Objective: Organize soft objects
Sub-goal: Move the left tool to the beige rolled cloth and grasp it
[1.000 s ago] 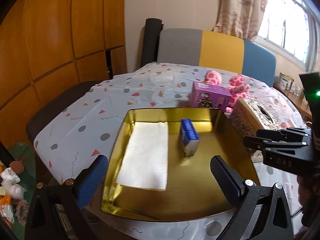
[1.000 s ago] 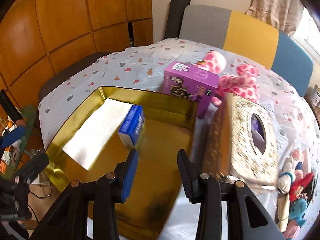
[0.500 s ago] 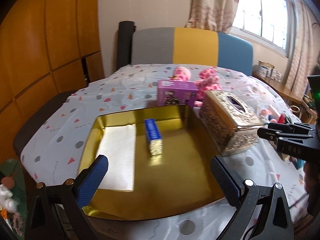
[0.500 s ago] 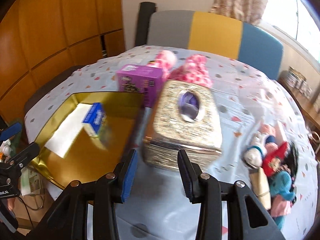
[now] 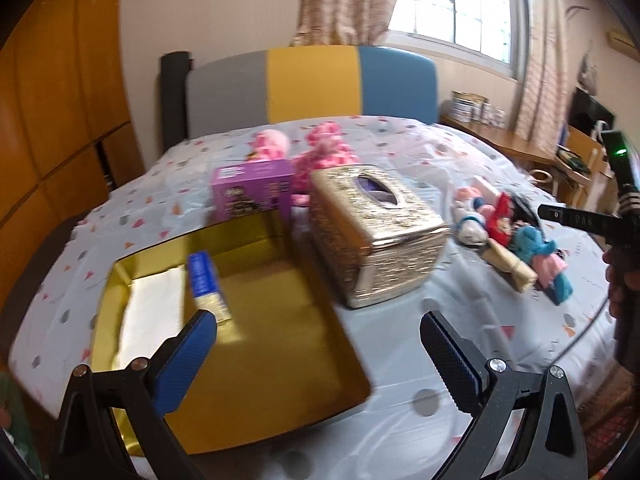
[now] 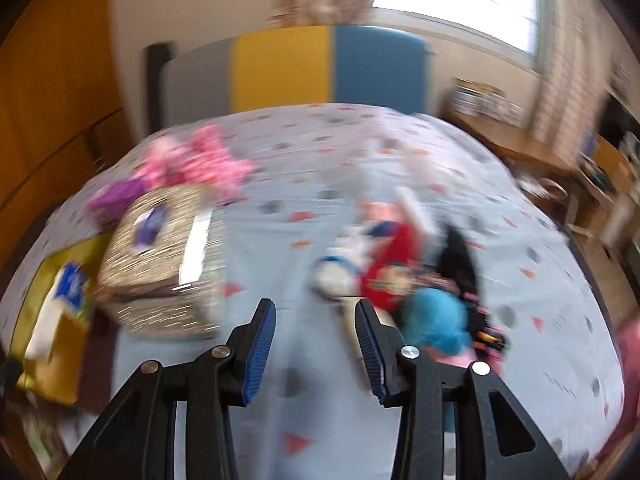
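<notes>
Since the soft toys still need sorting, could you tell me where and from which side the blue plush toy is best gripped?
Grip the blue plush toy across its rounded blue body, coming from above: it lies flat on the tablecloth at the near end of the toy pile, so the top is probably the freest side. The right gripper is open and empty.

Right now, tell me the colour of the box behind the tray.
Purple box, clearest in the left wrist view.

claws: black frames | blue ribbed pads (image 5: 184,354) | silver screws (image 6: 410,352)
</notes>
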